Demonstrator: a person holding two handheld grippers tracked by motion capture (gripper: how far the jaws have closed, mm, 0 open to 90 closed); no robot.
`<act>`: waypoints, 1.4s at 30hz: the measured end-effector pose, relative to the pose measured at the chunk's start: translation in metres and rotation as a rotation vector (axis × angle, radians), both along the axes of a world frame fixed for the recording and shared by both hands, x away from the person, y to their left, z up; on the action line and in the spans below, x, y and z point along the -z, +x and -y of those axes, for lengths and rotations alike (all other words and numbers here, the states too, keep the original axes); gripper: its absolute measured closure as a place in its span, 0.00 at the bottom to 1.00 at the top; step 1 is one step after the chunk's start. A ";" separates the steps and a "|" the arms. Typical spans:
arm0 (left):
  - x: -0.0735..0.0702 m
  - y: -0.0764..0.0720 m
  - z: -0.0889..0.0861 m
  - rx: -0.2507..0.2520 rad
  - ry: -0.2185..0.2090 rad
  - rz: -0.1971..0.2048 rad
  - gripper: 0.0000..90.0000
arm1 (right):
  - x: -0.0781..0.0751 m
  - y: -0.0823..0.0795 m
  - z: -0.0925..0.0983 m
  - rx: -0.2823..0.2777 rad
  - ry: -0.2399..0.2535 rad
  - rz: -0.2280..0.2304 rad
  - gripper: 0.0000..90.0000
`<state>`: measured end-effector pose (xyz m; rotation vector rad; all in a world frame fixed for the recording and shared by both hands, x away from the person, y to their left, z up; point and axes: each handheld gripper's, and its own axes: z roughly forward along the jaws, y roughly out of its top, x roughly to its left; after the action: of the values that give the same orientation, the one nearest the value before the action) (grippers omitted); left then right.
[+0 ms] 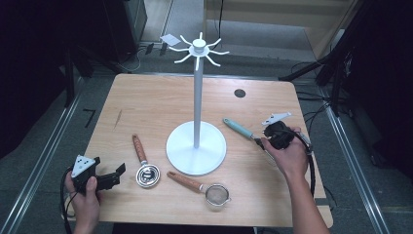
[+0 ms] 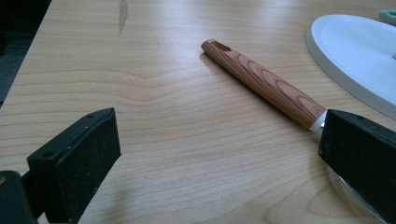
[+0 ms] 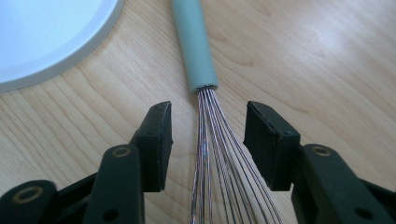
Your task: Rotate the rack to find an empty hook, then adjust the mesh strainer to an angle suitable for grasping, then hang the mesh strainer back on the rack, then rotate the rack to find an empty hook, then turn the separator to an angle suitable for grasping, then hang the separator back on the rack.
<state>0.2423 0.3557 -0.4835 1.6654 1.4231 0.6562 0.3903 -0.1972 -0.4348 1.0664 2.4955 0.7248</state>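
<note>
A whisk with a teal handle [image 1: 238, 128] [image 3: 194, 46] lies on the wooden table [image 1: 146, 97], right of the white hook stand [image 1: 197, 97]. My right gripper [image 1: 263, 141] [image 3: 208, 116] is open, one jaw on each side of the whisk's wires [image 3: 212, 144] just below the handle, and the pads do not touch them. At the table's front left my left gripper [image 1: 116, 175] [image 2: 219, 140] is open and low over the wood. It faces a wooden-handled spoon [image 1: 141, 151] [image 2: 264, 84], whose metal bowl [image 1: 147, 175] is partly behind the right jaw.
The stand's round white base [image 1: 196, 148] [image 2: 359, 51] [image 3: 42, 32] sits mid-table. A small strainer [image 1: 216, 194] with a wooden handle lies in front of it. A dark round hole [image 1: 239, 92] marks the far right of the tabletop.
</note>
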 end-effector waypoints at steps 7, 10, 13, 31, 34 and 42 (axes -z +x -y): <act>0.000 0.000 0.000 0.000 0.005 -0.002 0.00 | 0.006 0.023 -0.008 0.004 -0.060 -0.088 0.60; 0.000 0.000 0.001 0.001 0.005 -0.002 0.00 | 0.010 0.033 -0.014 -0.004 -0.097 -0.122 0.62; 0.000 0.000 0.000 0.002 0.005 -0.002 0.00 | 0.012 0.039 -0.017 -0.004 -0.103 -0.146 0.62; 0.000 0.000 0.000 0.006 0.001 -0.001 0.00 | 0.020 0.060 -0.033 -0.021 -0.188 -0.268 0.66; 0.000 0.000 0.000 0.007 0.001 -0.001 0.00 | 0.023 0.063 -0.035 -0.024 -0.196 -0.296 0.67; 0.000 0.000 0.000 0.006 0.001 -0.002 0.00 | 0.027 0.066 -0.044 -0.028 -0.201 -0.305 0.76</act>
<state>0.2426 0.3556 -0.4835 1.6714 1.4183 0.6522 0.4560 -0.1529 -0.4621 1.1417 2.7697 0.3272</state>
